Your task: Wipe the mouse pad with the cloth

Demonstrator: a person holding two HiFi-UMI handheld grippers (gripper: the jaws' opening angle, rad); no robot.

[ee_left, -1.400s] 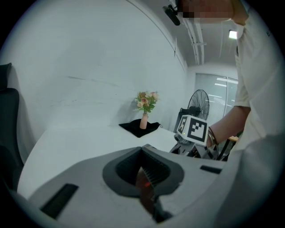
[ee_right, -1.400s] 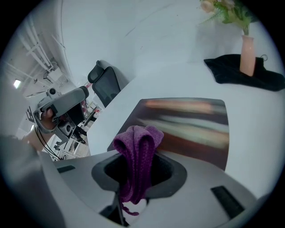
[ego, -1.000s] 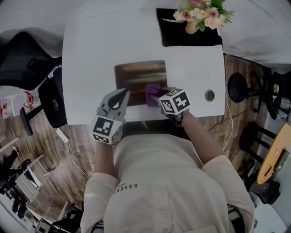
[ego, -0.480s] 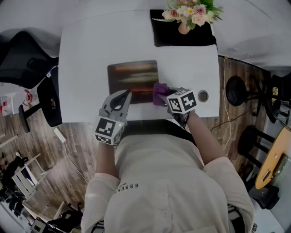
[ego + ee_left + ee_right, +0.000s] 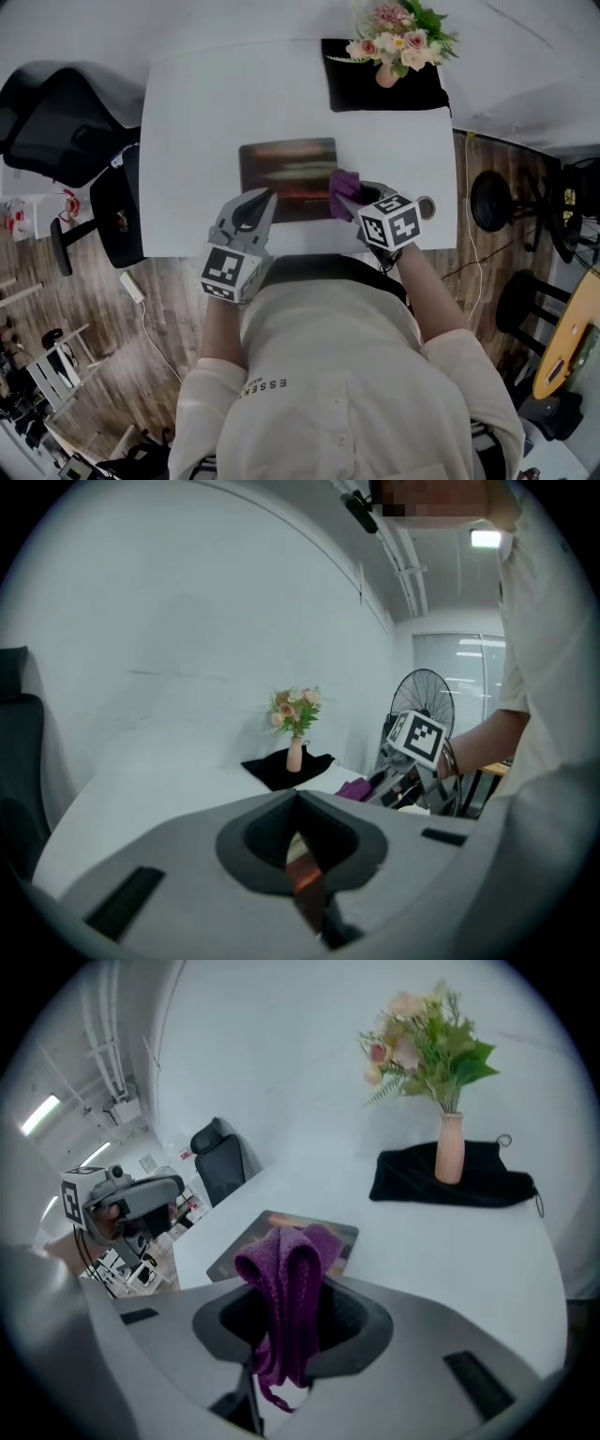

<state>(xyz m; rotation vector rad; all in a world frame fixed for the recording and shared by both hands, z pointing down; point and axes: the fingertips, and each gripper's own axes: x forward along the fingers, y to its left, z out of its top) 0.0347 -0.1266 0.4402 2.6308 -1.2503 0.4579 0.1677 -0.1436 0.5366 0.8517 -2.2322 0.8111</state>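
Observation:
A dark mouse pad (image 5: pixel 286 173) with orange streaks lies on the white table (image 5: pixel 187 141). My right gripper (image 5: pixel 354 195) is shut on a purple cloth (image 5: pixel 343 182), which hangs at the pad's right edge. In the right gripper view the cloth (image 5: pixel 286 1274) droops folded out of the jaws (image 5: pixel 281 1340), with the pad (image 5: pixel 246 1239) just beyond it. My left gripper (image 5: pixel 260 200) is shut and holds nothing; its tip lies over the pad's near left part. From the left gripper view (image 5: pixel 302 860) I see the cloth (image 5: pixel 354 787) at the right.
A vase of flowers (image 5: pixel 392 45) stands on a black cloth (image 5: pixel 380 89) at the table's far right. A round cable port (image 5: pixel 427 204) sits near the right gripper. A black office chair (image 5: pixel 52 122) stands to the left of the table.
The right gripper has slid the purple cloth rightward across the pad to its right edge. The left gripper stays by the pad's near left part.

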